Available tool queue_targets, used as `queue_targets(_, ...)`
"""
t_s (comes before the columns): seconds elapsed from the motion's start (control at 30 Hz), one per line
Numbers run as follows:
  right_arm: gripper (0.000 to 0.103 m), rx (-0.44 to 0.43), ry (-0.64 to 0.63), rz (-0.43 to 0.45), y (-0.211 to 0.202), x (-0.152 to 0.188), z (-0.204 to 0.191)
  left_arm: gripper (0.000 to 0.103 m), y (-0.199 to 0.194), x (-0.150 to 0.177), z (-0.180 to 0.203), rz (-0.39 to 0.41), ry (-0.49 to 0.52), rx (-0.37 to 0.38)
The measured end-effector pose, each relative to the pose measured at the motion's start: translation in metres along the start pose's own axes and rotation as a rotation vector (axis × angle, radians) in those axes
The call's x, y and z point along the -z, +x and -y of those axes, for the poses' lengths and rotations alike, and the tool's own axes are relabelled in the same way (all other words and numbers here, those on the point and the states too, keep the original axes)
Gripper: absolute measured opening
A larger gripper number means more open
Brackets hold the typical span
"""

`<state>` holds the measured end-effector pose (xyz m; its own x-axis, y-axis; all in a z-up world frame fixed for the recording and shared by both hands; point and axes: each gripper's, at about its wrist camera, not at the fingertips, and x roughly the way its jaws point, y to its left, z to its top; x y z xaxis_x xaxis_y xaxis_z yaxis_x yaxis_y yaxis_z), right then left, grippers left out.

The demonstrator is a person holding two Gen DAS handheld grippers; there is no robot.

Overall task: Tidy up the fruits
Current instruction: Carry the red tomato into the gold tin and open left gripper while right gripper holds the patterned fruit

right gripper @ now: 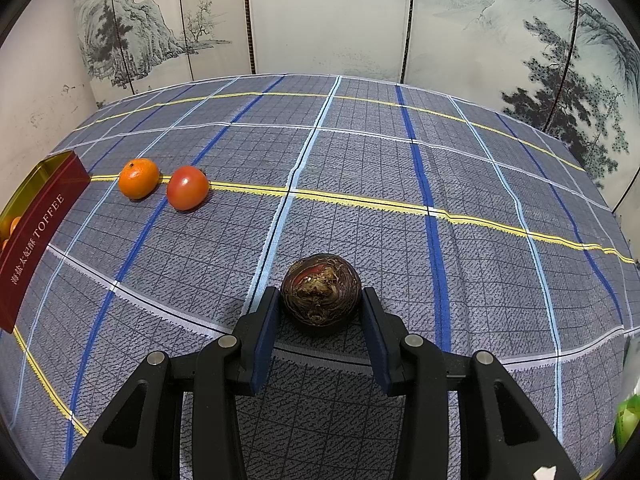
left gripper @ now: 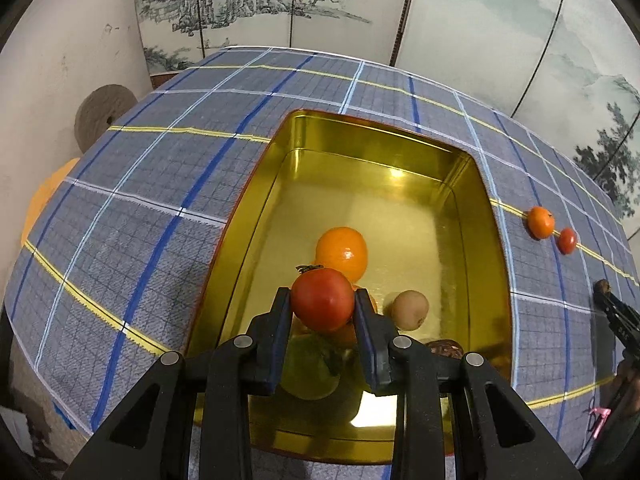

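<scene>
Left gripper point(left gripper: 322, 303) clamps red tomato point(left gripper: 322, 298) above gold tin point(left gripper: 472, 216); right gripper point(right gripper: 320, 303) open, straddling brown corm point(right gripper: 320, 293) beyond tin

"TOFFEE" after Chinese characters, white print, red tin point(right gripper: 36, 236) side

L claw point(left gripper: 323, 307) gripping red tomato point(left gripper: 322, 298), above gold tin point(left gripper: 486, 248) w/ orange point(left gripper: 342, 253)
</scene>
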<state>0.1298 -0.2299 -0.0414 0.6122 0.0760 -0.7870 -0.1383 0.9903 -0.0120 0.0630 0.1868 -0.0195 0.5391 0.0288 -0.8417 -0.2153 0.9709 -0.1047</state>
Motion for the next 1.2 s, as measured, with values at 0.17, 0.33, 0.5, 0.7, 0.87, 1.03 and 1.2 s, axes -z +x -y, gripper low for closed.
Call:
queue_targets(0.17,0.038,0.0,0.0,0.0,0.0,0.0,0.0,0.032,0.001,-0.001,-0.003,-0.001,0.001,0.005)
queue_targets(0.33,0.038,0.001,0.0,0.0,0.0,0.0,0.0,0.033,0.0,0.0,-0.008,-0.001,-0.014,0.004)
queue_targets(0.5,0.038,0.002,-0.001,0.0,0.0,0.0,-0.001,0.033,-0.002,0.001,-0.01,-0.002,-0.022,0.001)
queue_targets(0.7,0.038,0.003,-0.001,0.0,0.0,0.0,0.0,0.033,-0.002,0.001,-0.012,-0.007,-0.019,-0.018)
queue_targets(0.87,0.038,0.003,-0.001,0.0,0.0,0.0,-0.001,0.034,-0.001,0.003,-0.015,-0.009,-0.021,-0.039)
queue_targets(1.03,0.037,0.004,-0.001,0.0,0.0,0.0,-0.001,0.034,-0.001,0.005,-0.02,-0.01,-0.033,-0.035)
queue_targets(1.2,0.037,0.005,-0.002,0.001,0.0,0.0,-0.002,0.035,-0.005,0.007,-0.019,0.006,-0.028,-0.038)
